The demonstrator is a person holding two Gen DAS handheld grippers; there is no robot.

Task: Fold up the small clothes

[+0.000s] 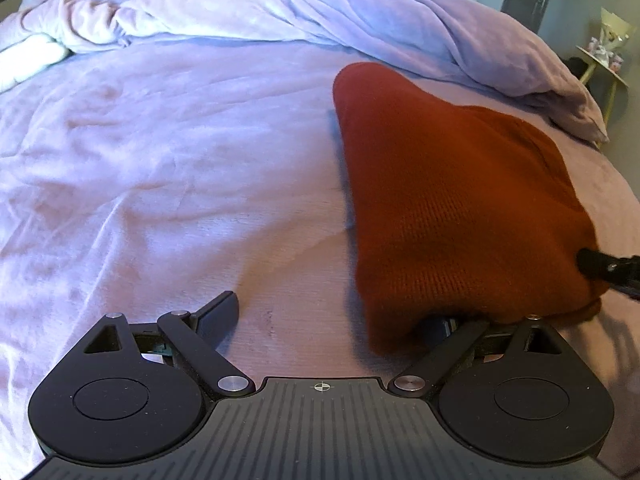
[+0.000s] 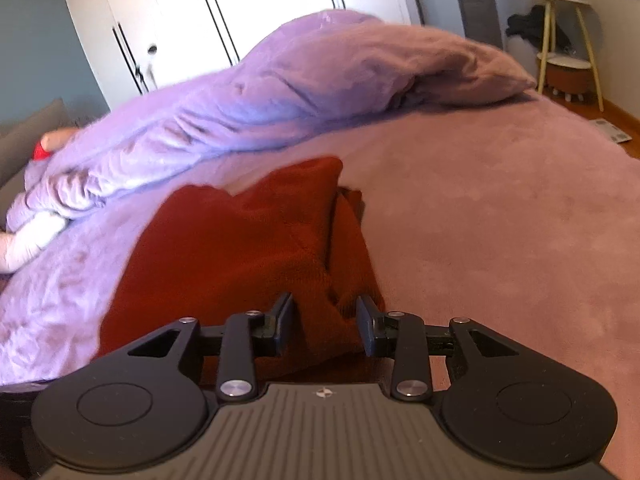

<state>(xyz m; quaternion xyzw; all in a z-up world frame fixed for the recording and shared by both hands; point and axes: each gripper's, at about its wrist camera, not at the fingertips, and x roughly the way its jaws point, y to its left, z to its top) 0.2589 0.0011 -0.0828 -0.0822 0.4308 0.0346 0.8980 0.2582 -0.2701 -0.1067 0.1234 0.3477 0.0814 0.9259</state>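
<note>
A rust-red knit garment (image 1: 448, 200) lies on the lilac bed cover (image 1: 160, 200), and its near edge is raised. My left gripper (image 1: 336, 312) is wide open. Its left finger (image 1: 218, 314) rests bare over the cover, while the garment's near corner hides its right finger. My right gripper (image 2: 325, 308) has a bunched ridge of the same garment (image 2: 240, 248) between its pads, which press on it from both sides. One right finger (image 1: 596, 266) shows at the garment's right edge in the left wrist view.
A rumpled lilac duvet (image 2: 280, 100) is heaped across the back of the bed. White wardrobe doors (image 2: 240, 8) stand behind it. A small side table (image 2: 560, 40) stands on the floor at the right. A white cloth (image 1: 28, 60) lies at the left edge.
</note>
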